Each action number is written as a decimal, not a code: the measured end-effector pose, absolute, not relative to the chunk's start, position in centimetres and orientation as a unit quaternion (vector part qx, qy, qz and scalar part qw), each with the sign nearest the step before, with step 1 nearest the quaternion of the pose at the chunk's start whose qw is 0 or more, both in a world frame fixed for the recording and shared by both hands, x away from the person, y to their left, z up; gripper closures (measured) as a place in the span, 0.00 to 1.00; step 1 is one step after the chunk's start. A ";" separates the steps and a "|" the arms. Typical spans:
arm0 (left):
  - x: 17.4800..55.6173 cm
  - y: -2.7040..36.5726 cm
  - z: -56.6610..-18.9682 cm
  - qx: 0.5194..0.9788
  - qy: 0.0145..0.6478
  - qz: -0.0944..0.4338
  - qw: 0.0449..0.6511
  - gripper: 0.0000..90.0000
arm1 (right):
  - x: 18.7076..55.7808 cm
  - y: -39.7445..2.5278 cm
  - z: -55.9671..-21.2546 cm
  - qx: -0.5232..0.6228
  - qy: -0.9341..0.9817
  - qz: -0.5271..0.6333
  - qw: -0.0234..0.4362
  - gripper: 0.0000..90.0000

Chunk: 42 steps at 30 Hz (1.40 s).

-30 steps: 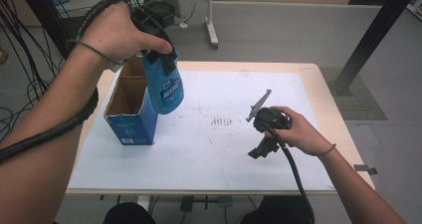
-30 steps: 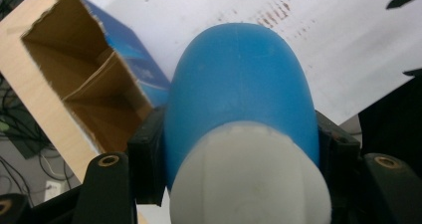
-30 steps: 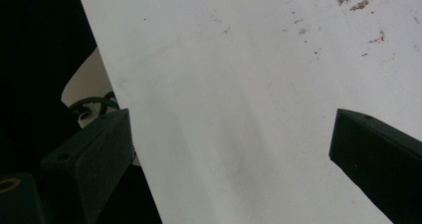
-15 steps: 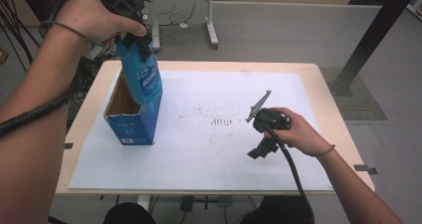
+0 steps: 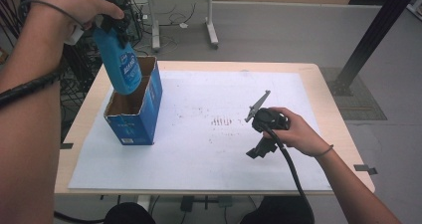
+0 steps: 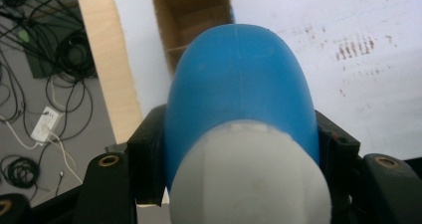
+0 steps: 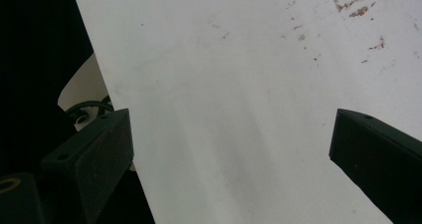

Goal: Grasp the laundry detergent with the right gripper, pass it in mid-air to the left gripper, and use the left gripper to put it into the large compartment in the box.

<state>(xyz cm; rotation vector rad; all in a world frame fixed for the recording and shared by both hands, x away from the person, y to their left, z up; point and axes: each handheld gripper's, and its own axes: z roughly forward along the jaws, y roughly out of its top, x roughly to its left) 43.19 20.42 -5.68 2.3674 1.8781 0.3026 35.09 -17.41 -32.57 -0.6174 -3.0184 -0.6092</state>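
Two jaws of your left gripper (image 6: 239, 184) clamp the blue bottle (image 5: 120, 59) near its white cap (image 6: 249, 176), holding it tilted above the open cardboard box (image 5: 137, 117) at the tabletop's left edge, its base just over the opening. Your right gripper (image 5: 258, 152) rests near the right edge on the white sheet (image 5: 209, 149), jaws wide and empty. Lowered at this slant, the bottle could catch the box's rim and tip the box, or slide in your grip.

A lab or workshop; cable tangles (image 5: 82, 67) on grey floor (image 5: 278, 35); paper-covered wooden table (image 5: 318, 79).
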 end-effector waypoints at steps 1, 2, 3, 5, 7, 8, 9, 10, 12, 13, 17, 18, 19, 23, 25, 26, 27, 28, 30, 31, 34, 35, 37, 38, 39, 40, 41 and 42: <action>43.3 20.6 -5.7 0.774 0.623 0.098 0.052 0.42 | 35.1 -17.4 -32.6 -0.197 -0.961 -0.193 0.000 0.04; 43.5 20.9 -5.8 0.771 0.628 0.097 0.051 0.42 | 35.1 -17.4 -32.6 -0.197 -0.961 -0.194 0.001 0.04; 43.6 21.2 -5.8 0.765 0.635 0.096 0.052 0.42 | 35.1 -17.3 -32.7 -0.198 -0.961 -0.193 0.001 0.04; 43.9 21.6 -5.8 0.758 0.643 0.098 0.052 0.42 | 35.2 -17.3 -32.7 -0.199 -0.960 -0.196 0.001 0.04; 44.1 21.7 -5.9 0.755 0.646 0.098 0.049 0.42 | 35.2 -17.3 -32.7 -0.200 -0.960 -0.197 0.003 0.04; 44.1 21.7 -6.0 0.754 0.647 0.099 0.049 0.42 | 35.2 -17.3 -32.8 -0.200 -0.960 -0.198 0.003 0.04; 44.3 21.8 -6.1 0.752 0.649 0.098 0.051 0.42 | 35.2 -17.3 -32.8 -0.201 -0.959 -0.199 0.003 0.04; 44.3 21.9 -6.1 0.751 0.651 0.099 0.054 0.42 | 35.3 -17.4 -32.9 -0.201 -0.959 -0.200 0.004 0.04; 44.4 21.9 -6.2 0.752 0.650 0.099 0.056 0.42 | 35.3 -17.4 -33.0 -0.202 -0.959 -0.200 0.005 0.04; 44.5 21.9 -6.3 0.752 0.649 0.098 0.057 0.42 | 35.3 -17.4 -33.0 -0.202 -0.959 -0.200 0.004 0.04; 44.7 22.0 -7.0 0.753 0.649 0.092 0.057 0.42 | 35.4 -17.4 -33.1 -0.203 -0.958 -0.201 0.005 0.04; 44.8 22.0 -7.2 0.752 0.649 0.093 0.058 0.42 | 35.4 -17.4 -33.2 -0.202 -0.959 -0.201 0.006 0.04; 44.8 22.0 -7.3 0.753 0.650 0.093 0.057 0.42 | 35.4 -17.4 -33.2 -0.202 -0.959 -0.199 0.006 0.04; 45.1 22.0 -8.5 0.751 0.652 0.094 0.048 0.42 | 35.5 -17.3 -33.3 -0.203 -0.958 -0.201 0.007 0.04; 45.3 22.1 -9.2 0.750 0.653 0.093 0.045 0.42 | 35.5 -17.2 -33.3 -0.203 -0.958 -0.201 0.006 0.04; 45.3 22.3 -9.5 0.749 0.655 0.090 0.044 0.42 | 35.4 -17.2 -33.3 -0.202 -0.958 -0.202 0.007 0.04; 45.4 22.4 -9.9 0.749 0.656 0.089 0.043 0.42 | 35.5 -17.2 -33.3 -0.201 -0.959 -0.201 0.007 0.04; 45.4 22.5 -10.2 0.748 0.657 0.088 0.044 0.42 | 35.5 -17.2 -33.3 -0.203 -0.958 -0.200 0.007 0.04; 45.5 22.6 -10.9 0.748 0.657 0.086 0.045 0.42 | 35.5 -17.2 -33.4 -0.203 -0.958 -0.201 0.007 0.04; 45.6 22.6 -11.3 0.749 0.656 0.087 0.044 0.42 | 35.5 -17.2 -33.4 -0.204 -0.958 -0.200 0.007 0.04; 45.7 22.5 -12.3 0.749 0.656 0.085 0.040 0.42 | 35.5 -17.2 -33.4 -0.204 -0.958 -0.200 0.008 0.04; 45.8 22.5 -12.7 0.750 0.656 0.084 0.037 0.42 | 35.5 -17.2 -33.5 -0.204 -0.958 -0.199 0.008 0.04; 45.9 22.4 -13.4 0.751 0.655 0.081 0.035 0.42 | 35.5 -17.1 -33.5 -0.203 -0.959 -0.199 0.008 0.04; 46.0 22.4 -13.8 0.751 0.655 0.078 0.035 0.42 | 35.5 -17.1 -33.5 -0.203 -0.959 -0.200 0.008 0.04; 46.0 22.4 -14.1 0.751 0.655 0.078 0.035 0.42 | 35.5 -17.1 -33.5 -0.204 -0.958 -0.200 0.009 0.04; 46.0 22.4 -14.4 0.751 0.655 0.076 0.036 0.42 | 35.5 -17.1 -33.5 -0.204 -0.959 -0.199 0.009 0.04; 46.1 22.3 -14.7 0.752 0.654 0.076 0.034 0.42 | 35.5 -17.1 -33.6 -0.203 -0.959 -0.199 0.008 0.04; 46.1 22.3 -15.0 0.752 0.654 0.076 0.034 0.42 | 35.5 -17.1 -33.6 -0.203 -0.959 -0.199 0.009 0.04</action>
